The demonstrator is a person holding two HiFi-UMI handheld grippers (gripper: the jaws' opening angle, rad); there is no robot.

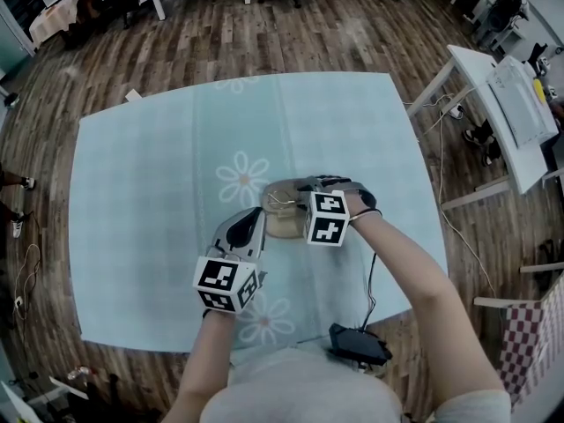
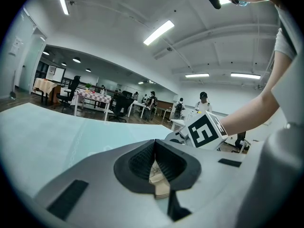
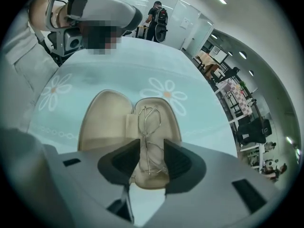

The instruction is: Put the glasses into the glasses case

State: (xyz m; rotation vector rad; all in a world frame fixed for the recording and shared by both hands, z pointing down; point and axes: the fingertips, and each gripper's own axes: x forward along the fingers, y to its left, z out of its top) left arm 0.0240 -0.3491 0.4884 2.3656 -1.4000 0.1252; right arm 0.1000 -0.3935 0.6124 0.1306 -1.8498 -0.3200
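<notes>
Pale blue cloth printed with white daisies covers the worktop (image 1: 132, 192), which stands on a wood floor in a large open office. Near the middle of the worktop a tan glasses case (image 3: 102, 120) lies open like a book. Thin wire-framed glasses (image 3: 150, 132) lie folded in the half farther from the near edge. The half toward the near edge, where the person stands, is bare.

The right claw (image 3: 146, 156) points steeply down over the filled half from the right-edge side. It is released, with its jaws wide apart, the glasses in the gap and neither pad touching them. The glasses' long axis runs straight away from this claw, parallel to the near edge and to the case's hinge.

The left claw (image 2: 156, 167) points in nearly level from the near edge. It is clenched on a tan sliver that appears to be the rim of the bare half. With the glasses seated, the likely next move is folding that bare half over them about the hinge, and the left claw is the nearer one for it.
</notes>
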